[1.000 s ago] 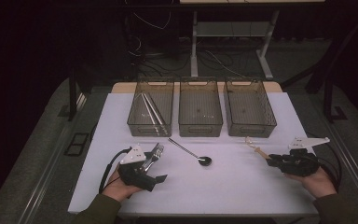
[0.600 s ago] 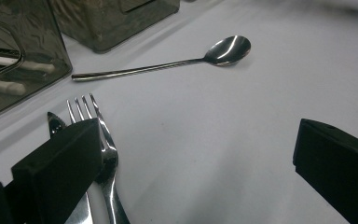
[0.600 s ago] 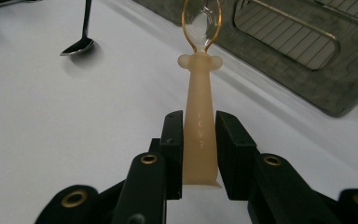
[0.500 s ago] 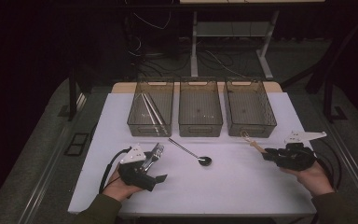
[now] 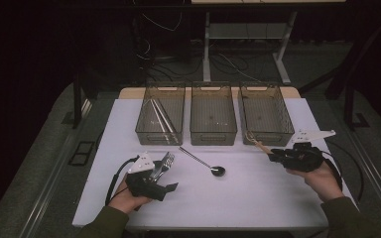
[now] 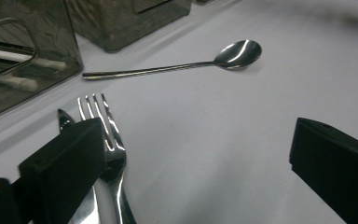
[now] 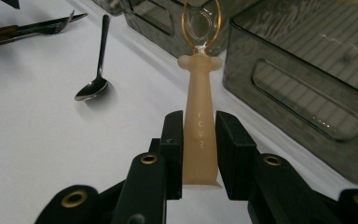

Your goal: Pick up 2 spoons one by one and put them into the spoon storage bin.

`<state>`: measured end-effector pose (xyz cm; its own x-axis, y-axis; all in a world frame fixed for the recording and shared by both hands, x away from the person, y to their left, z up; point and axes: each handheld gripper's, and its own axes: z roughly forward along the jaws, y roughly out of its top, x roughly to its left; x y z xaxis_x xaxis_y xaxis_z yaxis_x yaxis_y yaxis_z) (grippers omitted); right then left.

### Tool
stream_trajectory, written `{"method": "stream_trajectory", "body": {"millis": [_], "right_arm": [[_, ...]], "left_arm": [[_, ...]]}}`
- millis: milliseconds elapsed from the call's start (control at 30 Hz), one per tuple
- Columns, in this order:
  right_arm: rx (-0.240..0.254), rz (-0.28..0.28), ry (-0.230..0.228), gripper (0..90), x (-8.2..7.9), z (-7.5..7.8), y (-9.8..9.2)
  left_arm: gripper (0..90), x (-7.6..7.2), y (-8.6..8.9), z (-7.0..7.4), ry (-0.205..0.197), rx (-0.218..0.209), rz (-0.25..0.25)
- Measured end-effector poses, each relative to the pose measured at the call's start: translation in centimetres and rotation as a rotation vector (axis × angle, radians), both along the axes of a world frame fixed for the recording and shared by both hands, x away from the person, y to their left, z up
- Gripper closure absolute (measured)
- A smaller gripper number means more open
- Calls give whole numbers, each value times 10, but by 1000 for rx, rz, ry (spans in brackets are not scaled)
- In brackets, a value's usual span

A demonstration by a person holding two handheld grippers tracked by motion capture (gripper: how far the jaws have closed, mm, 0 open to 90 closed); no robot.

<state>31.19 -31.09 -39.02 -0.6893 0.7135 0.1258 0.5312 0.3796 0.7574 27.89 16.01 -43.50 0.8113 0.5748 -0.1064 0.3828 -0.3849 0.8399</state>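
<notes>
Your right gripper [image 7: 199, 133] pinches the matte beige plastic handle of a tool w/ a thin amber wire loop [image 7: 199, 116], held at 7 o'clock of the right-hand smoky ribbed plastic bin [image 5: 266, 115]. Your left gripper [image 6: 196, 154], jaws spread, sits by the shiny steel fork [image 6: 106, 140]; polished long-handled steel spoon [image 6: 191, 63] lies at 1 o'clock. Vs. earlier, your right hand has moved up toward the bin; left unchanged.

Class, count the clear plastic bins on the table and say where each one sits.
3, in a row along the table's far edge: the left bin holding long utensils, the middle bin, and the right bin, nearest the right hand-held gripper. None looks hidden.
</notes>
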Motion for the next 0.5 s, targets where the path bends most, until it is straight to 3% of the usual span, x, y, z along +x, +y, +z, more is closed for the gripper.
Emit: {"method": "stream_trajectory", "body": {"millis": [367, 500], "right_arm": [[-4, 38, -13, 734, 19, 6, 31], [-2, 38, -19, 734, 27, 9, 41]], "left_arm": [[38, 1, 1, -3, 14, 42, -9], [42, 0, 3, -2, 13, 28, -15]]}}
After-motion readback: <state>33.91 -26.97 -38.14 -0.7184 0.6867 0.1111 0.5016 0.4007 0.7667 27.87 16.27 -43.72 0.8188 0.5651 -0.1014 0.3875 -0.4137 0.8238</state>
